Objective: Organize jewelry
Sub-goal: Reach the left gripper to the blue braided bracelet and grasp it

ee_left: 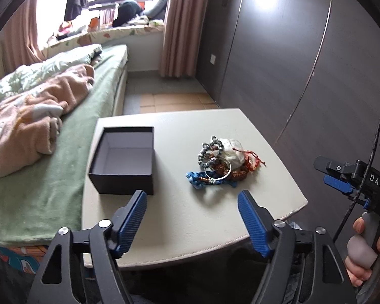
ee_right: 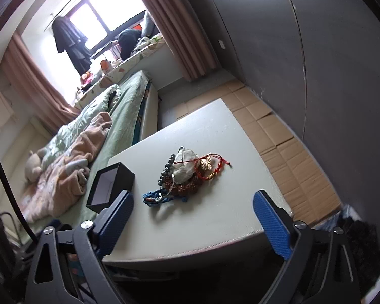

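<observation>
Matt surfaces, shiny jewelry

The worktop (ee_left: 164, 217) looks smooth and matt; the box (ee_left: 124, 159) matt dark card; a bangle (ee_left: 220, 171) glossy metal amid beads; the fingers (ee_left: 133, 221) carry ribbed blue pads.

1. A pile of jewelry (ee_right: 187, 174) lies mid-table (ee_right: 240, 202).
2. An open black box (ee_right: 110, 186) sits at the table's left edge (beside the bed (ee_right: 124, 111)).
3. The right gripper (ee_right: 193, 214) hangs wide apart over the near edge, holding nothing.

green bed (ee_left: 71, 167) w/ pink blanket (ee_left: 33, 124), curtains (ee_left: 176, 25), window (ee_right: 109, 12).
</observation>
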A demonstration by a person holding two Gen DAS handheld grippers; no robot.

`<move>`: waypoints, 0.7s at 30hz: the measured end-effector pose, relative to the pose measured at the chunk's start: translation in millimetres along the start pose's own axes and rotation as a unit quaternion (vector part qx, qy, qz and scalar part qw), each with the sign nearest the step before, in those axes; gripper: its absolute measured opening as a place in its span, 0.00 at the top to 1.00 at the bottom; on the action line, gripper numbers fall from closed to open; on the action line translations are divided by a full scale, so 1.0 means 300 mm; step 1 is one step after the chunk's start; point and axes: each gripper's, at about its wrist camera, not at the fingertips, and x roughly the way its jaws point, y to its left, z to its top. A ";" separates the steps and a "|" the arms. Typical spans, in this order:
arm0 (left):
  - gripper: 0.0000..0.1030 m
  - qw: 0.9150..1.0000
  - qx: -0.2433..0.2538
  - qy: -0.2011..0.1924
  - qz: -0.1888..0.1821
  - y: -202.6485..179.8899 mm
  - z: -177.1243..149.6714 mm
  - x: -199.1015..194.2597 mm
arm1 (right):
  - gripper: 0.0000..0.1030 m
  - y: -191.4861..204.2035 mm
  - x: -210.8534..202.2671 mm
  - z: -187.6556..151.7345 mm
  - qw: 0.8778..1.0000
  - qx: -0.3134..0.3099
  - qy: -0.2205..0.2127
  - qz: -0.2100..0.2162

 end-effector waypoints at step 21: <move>0.59 0.995 0.021 0.091 0.026 -0.066 0.072 0.408 | 0.40 -0.143 0.246 0.066 0.986 0.136 0.076 0.060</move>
